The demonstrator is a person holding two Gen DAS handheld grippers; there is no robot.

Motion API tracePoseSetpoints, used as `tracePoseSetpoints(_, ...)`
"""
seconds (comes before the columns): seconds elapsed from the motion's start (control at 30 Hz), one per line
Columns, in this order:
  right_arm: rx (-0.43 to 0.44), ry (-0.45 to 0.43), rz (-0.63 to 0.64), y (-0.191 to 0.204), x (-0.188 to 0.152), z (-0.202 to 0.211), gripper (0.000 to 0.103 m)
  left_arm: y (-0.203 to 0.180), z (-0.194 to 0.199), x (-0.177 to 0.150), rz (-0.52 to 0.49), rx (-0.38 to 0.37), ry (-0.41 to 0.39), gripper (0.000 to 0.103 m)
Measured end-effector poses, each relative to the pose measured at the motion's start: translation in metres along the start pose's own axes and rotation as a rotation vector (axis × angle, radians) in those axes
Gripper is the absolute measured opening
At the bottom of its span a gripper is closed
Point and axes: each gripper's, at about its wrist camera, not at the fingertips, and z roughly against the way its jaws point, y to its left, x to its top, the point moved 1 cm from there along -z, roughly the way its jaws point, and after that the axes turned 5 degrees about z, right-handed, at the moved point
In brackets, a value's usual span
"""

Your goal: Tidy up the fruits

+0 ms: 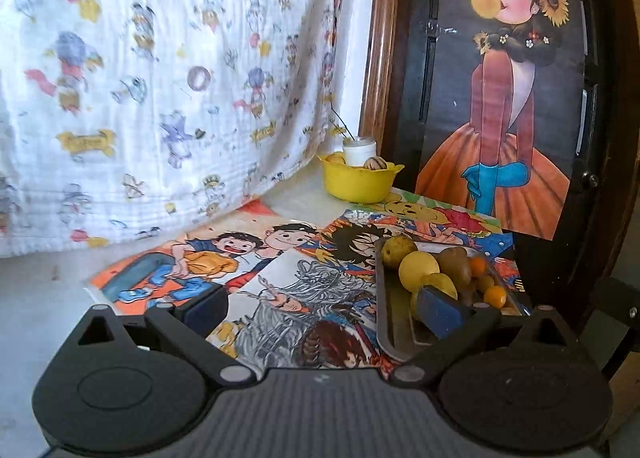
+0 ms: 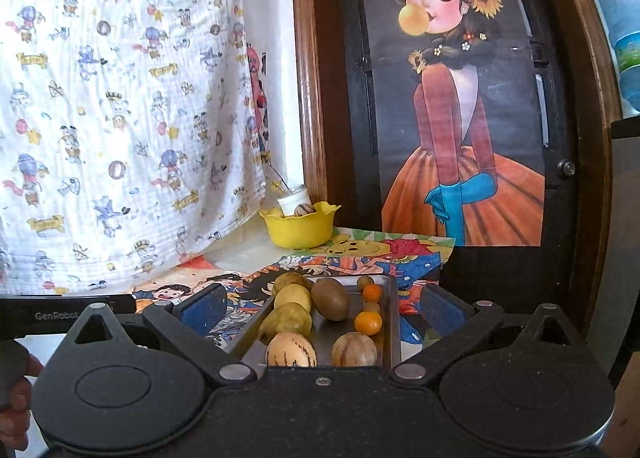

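- The left hand-held gripper point(image 1: 322, 308) hung over the tabletop point(image 1: 48, 298) with its blue-padded fingers spread wide, nothing between them; its right finger point(image 1: 440, 312) stood in front of the near end of the tray point(image 1: 386, 322).
- The right hand-held gripper point(image 2: 322, 308) hovered just behind the tray point(image 2: 394, 322), jaws likewise apart and empty, one finger on each side of it.
- The metal tray lay on cartoon posters point(image 2: 240, 290) and held the fruit: two striped melons point(image 2: 291, 350) at the near edge, three yellow-green fruits point(image 2: 286, 322) in a row along the left side, a brown kiwi point(image 2: 330, 298) in the middle, and small orange fruits point(image 2: 368, 323) toward the right.
- A yellow bowl point(image 2: 300, 228) stood well behind the tray, near the corner, with a striped fruit point(image 2: 305, 210) and a white cup point(image 2: 292, 202) inside.
- A printed cloth point(image 1: 160, 78) hung at the left, and a poster of a girl point(image 2: 460, 98) in an orange dress leaned at the back right.
- A hand point(image 2: 16, 398) showed at the lower left edge of the right wrist view.
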Motion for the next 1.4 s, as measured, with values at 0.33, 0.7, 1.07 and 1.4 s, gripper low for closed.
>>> tracePoseSetpoints(0.33,0.022,-0.007,0.006,0.018,-0.012,0.021,0.102,0.008,0.042,-0.012,-0.024,0.018,-0.056,0.103)
tracePoseSetpoints(0.7,0.008,0.031,0.018,0.033,-0.034,0.021,0.102,0.018,0.052,-0.028,-0.042,0.039,-0.054,0.103)
tracePoseSetpoints(1.07,-0.008,0.035,0.045,0.041,-0.048,0.013,0.102,0.028,0.043,-0.044,-0.057,0.046,-0.034,0.103)
tracePoseSetpoints(1.4,-0.008,0.035,0.046,0.042,-0.051,0.009,0.102,0.033,0.037,-0.053,-0.061,0.049,-0.029,0.103)
